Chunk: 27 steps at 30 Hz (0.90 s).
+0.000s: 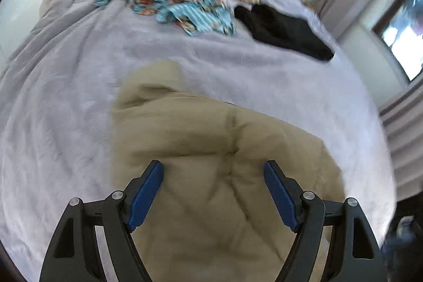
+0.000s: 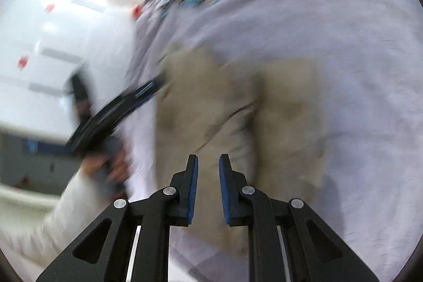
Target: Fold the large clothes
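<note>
Khaki garment (image 1: 211, 149) — lavender bedspread (image 1: 66, 97) all around

Tan padded jacket (image 1: 211, 149), folded, on bed

bright daylight from window (image 1: 404, 38); right wrist view motion-blurred, overexposed at left; fisheye edges warped.

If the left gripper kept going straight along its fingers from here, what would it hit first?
Most likely the tan garment: it fills the space between the open fingers of the left gripper and beyond them, lying on the lavender bedspread. Motion blur makes the depth uncertain.
</note>
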Available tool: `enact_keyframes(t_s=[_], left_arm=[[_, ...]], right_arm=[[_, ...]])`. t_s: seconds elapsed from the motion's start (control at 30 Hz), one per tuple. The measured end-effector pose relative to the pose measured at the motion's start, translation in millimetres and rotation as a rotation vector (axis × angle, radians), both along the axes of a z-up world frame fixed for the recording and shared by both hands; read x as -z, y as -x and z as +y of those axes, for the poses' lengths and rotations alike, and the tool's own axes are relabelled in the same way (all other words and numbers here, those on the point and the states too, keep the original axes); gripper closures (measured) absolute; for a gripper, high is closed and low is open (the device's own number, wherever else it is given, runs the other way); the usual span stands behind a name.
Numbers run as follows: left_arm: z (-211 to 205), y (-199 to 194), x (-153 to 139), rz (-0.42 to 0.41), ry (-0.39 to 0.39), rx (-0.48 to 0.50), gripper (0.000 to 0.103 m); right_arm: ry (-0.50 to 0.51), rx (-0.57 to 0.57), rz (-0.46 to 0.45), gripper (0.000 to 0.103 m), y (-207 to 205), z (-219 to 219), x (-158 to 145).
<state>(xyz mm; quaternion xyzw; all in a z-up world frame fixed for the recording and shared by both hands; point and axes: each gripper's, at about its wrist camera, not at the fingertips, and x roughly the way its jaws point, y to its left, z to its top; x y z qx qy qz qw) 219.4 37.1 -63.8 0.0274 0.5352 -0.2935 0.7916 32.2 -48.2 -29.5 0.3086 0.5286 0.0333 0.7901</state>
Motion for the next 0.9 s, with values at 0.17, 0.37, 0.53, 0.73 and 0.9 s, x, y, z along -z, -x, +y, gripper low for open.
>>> enact_keyframes(t_s=[0.17, 0.37, 0.53, 0.73, 0.9], left_arm=[[-45.1, 4.3, 30.1, -0.019, -0.119, 0.008, 0.023], [-52.1, 12.1, 27.6, -0.024, -0.145, 0.035, 0.023], [-10.8, 32.3, -8.8, -0.067, -0.113, 0.033, 0.023], [59.7, 77.0, -8.3, -0.065, -0.178, -0.016, 0.023], [87.8, 107.3, 18.6, 0.001, -0.191, -0.055, 0.023]], right_arm=[[0.144, -0.115, 0.125, 0.085, -7.7, 37.5, 31.4], [0.233, 0.045, 0.266, 0.096, -1.8, 5.0, 89.4], [0.166, 0.112, 0.284, 0.1, 7.1, -16.5, 106.9], [0.191, 0.105, 0.293, 0.1, -7.6, -0.1, 124.4], [0.189, 0.124, 0.307, 0.1, -16.5, -1.2, 132.0]])
